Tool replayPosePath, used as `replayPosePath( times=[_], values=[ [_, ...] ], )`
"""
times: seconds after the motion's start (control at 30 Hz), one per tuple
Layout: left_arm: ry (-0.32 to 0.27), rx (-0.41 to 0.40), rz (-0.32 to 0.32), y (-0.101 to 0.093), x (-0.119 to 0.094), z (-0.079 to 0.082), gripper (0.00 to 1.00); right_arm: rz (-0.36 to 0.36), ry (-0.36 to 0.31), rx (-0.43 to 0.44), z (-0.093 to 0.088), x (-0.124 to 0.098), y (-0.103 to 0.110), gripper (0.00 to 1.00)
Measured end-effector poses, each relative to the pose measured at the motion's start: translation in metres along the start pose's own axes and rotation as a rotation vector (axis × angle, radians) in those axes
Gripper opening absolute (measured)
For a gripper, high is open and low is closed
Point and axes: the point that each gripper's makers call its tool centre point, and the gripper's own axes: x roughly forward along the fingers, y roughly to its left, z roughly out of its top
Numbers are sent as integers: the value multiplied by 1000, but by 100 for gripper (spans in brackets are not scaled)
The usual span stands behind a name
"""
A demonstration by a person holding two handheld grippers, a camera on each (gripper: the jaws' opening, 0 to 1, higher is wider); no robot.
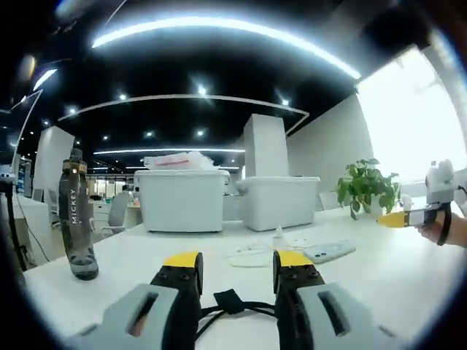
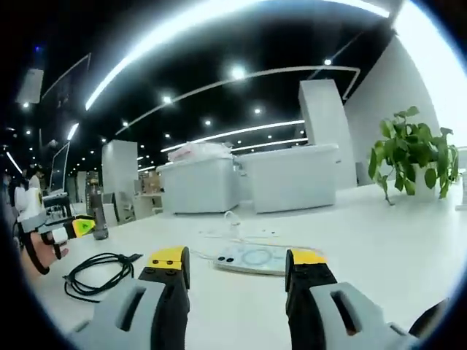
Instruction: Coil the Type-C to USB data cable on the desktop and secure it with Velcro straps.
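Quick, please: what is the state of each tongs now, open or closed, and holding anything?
Left tongs: open, holding nothing; the black cable lies between them on the desk.
Right tongs: open, holding nothing.

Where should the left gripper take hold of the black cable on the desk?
Probably at the loose end by the small dark tab on the black cable, lying just ahead of the open left gripper. Come straight down; the loops lie flat on the white desk.

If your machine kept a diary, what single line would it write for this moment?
cable: loose on desk, not strapped | left tongs: open above cable | right tongs: open, empty | phone: beyond right tongs
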Motion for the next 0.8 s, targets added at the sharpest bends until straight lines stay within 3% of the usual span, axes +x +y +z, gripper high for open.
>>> replayPosePath(
  times=[0.1,0.17,0.23,0.47,0.6,0.8],
  values=[
    [-3,14,13,7,-3,1,40,7,-9,-25,2,-3,5,51],
    [34,54,42,14,-5,-7,40,8,-22,-66,4,-6,8,51],
    [58,58,52,16,-4,-14,40,13,-34,-54,7,-8,9,51],
    [90,129,35,3,-1,-25,40,46,-44,-67,8,-9,17,51],
    [89,133,17,-1,-2,-24,40,60,-35,-81,5,-9,21,51],
    [98,73,31,8,-4,-23,40,60,-51,-58,9,-10,20,51]
  ],
)
